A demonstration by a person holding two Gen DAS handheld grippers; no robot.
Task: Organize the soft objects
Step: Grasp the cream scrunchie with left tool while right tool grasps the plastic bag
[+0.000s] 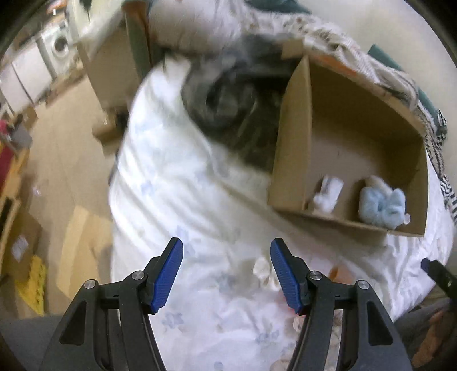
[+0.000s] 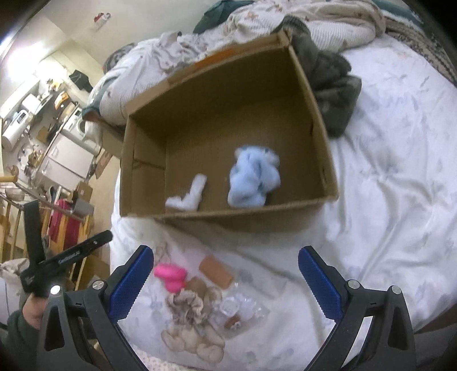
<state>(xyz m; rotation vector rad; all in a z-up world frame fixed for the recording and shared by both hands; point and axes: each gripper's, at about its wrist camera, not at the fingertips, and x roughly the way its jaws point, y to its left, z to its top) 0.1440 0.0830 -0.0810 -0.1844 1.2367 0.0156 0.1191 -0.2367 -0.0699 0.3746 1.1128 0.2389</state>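
An open cardboard box (image 2: 322, 154) sits on a white bed. Inside lie a light blue plush (image 2: 252, 178) and a small white soft item (image 2: 190, 194); both also show in the left wrist view, blue plush (image 1: 381, 204) and white item (image 1: 327, 194). In front of the box lie a pink soft toy (image 2: 171, 275), a beige scrunchie (image 2: 185, 309), a beige teddy (image 2: 194, 341) and a brown roll (image 2: 215, 271). My right gripper (image 2: 225, 281) is open above this pile. My left gripper (image 1: 227, 275) is open and empty over the bedding, left of the box (image 1: 291, 148).
A dark grey fuzzy garment (image 2: 334, 88) lies beside the box. Clear plastic wrapping (image 2: 242, 309) lies by the toys. Crumpled blankets (image 2: 314, 17) pile at the bed's far end. The bed edge drops to a floor with cardboard boxes (image 1: 22, 251) and furniture at left.
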